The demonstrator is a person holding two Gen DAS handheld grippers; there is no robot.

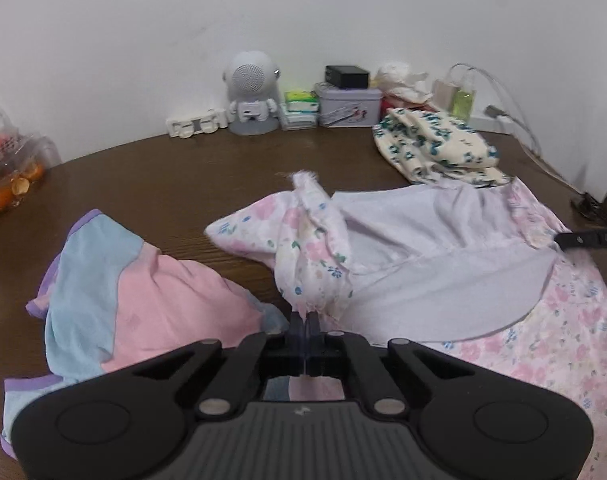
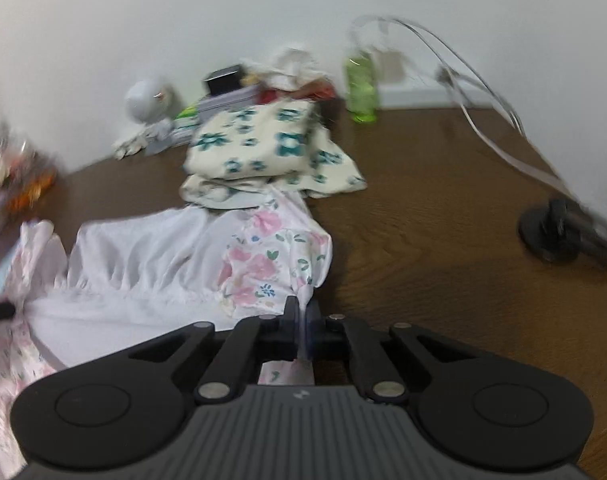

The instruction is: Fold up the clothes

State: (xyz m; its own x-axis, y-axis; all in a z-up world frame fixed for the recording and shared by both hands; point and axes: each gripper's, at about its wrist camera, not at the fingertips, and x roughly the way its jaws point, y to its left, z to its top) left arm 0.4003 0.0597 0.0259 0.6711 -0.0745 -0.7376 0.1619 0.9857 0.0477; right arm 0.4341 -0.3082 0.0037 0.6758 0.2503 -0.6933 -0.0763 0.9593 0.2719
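Straight ahead of the left gripper (image 1: 307, 316), its jaws pinched on a bunched fold, lies the pink floral cotton dress with pale lilac lining (image 1: 403, 264), spread over the brown wooden table (image 1: 183, 172). Its long axis runs across from this gripper toward the right gripper (image 2: 302, 312), which clamps the opposite floral edge of the same dress. Each holds its own end, neither nearer the middle. Left of the left gripper sits a pink-and-blue garment (image 1: 143, 300); beyond, a cream cloth with teal flowers (image 2: 259, 144) lies folded.

Matt wood-grain table (image 1: 207, 168), soft cloth dress (image 1: 423, 248)
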